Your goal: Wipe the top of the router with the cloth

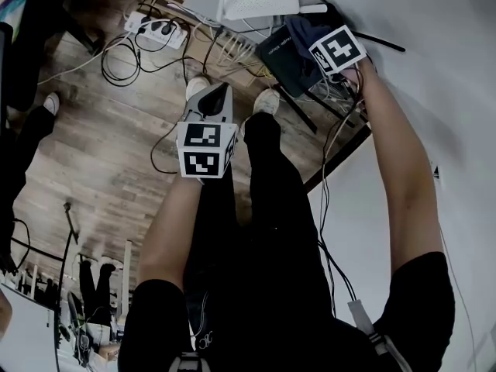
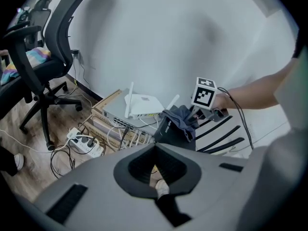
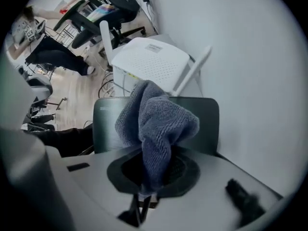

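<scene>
Wall (image 3: 255, 57) edges the black router (image 3: 204, 124) under right tool's (image 3: 142, 198) cloth (image 3: 159, 124).

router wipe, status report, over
Right tongs shut on cloth; left tongs shut, empty, clear of the work. Cloth bunched on top of black router. White router close behind, nothing blocking.

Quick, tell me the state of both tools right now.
Left tool: looks shut, holding nothing.
Right tool: shut on the cloth.
</scene>
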Tool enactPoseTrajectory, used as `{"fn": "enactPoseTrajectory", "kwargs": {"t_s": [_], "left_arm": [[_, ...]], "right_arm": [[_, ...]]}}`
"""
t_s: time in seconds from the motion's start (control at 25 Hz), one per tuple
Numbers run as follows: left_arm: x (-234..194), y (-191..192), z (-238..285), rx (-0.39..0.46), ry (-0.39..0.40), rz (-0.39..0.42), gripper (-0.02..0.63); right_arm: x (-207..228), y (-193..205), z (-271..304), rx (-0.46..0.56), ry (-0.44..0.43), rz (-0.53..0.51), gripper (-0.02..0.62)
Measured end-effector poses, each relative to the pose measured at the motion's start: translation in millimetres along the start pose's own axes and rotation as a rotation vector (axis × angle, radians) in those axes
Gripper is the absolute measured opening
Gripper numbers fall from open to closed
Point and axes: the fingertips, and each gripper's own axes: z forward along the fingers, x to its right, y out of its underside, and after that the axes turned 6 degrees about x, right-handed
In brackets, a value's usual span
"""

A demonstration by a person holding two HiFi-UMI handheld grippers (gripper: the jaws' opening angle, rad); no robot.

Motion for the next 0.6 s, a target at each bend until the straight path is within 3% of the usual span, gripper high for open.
{"fn": "enactPoseTrajectory", "kwargs": {"t_s": [0.4, 0.6], "left_arm": [[4.6, -3.9, 0.8, 0.007, 0.000, 0.005, 0.011], [1.9, -1.4, -0.9, 0.006, -0.007, -0.003, 0.011]], "right_arm": [[56.9, 12.0, -6.8, -0.026, 0.201, 0.019, 0.044], [77.8, 32.4, -6.7, -0.122, 0.305, 0.024, 0.044]]}}
